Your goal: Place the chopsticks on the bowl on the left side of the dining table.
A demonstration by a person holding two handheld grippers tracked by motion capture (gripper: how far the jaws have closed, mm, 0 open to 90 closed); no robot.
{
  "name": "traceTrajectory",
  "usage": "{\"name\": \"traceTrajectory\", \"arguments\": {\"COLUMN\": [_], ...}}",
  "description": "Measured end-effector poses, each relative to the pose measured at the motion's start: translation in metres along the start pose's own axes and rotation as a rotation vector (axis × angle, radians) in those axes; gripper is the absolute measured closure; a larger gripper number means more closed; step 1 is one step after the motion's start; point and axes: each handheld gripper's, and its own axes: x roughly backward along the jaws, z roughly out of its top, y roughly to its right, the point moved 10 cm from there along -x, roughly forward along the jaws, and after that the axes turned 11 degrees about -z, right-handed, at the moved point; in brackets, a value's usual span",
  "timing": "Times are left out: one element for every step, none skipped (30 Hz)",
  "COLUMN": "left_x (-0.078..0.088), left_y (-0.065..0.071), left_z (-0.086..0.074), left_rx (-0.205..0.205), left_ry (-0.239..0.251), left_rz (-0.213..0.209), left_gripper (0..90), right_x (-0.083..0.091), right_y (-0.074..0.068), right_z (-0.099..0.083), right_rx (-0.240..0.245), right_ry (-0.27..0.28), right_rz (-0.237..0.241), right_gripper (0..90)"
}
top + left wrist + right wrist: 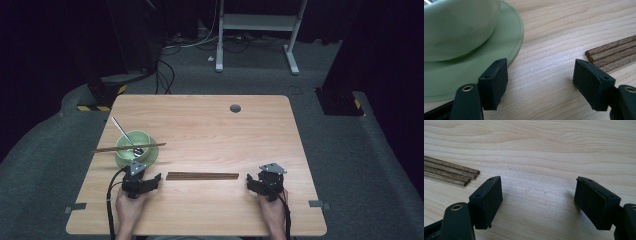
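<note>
Both tongs rest low on the near part of the wooden worktop (210, 125), one at each end of a bundle of dark wooden chopsticks (202, 176) that lies flat, running left to right between them. Left tongs (156, 179), held in the person's left hand (131, 206), stand spread wide with nothing between the jaws; in the left gripper view bare wood shows in the gap, the round ends of the chopsticks (614, 53) lie just beyond the right jaw without touching it, and the rim of a green plate (517, 37) sits close by the left jaw. Right tongs (251, 181), held in the right hand (274, 210), are likewise spread and hold nothing; in the right gripper view the chopstick tips (451, 172) lie beyond the left jaw, apart from it. On the left of the worktop, behind the left tongs, a green bowl (131, 142) stands on the plate. A metal spoon (127, 137) leans in the bowl with its handle pointing up and away to the left, and a single chopstick (129, 148) lies across the bowl's rim.
</note>
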Motion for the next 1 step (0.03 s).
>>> {"name": "traceTrajectory", "arguments": {"left_x": [0.0000], "left_y": [0.0000], "left_z": [0.0000], "left_rx": [0.000], "left_ry": [0.000], "left_rz": [0.000], "left_gripper": [28.3], "right_x": [0.0000], "right_y": [0.0000], "right_z": [0.0000], "right_rx": [0.000], "right_ry": [0.000], "right_rz": [0.000], "right_gripper": [21.8]}}
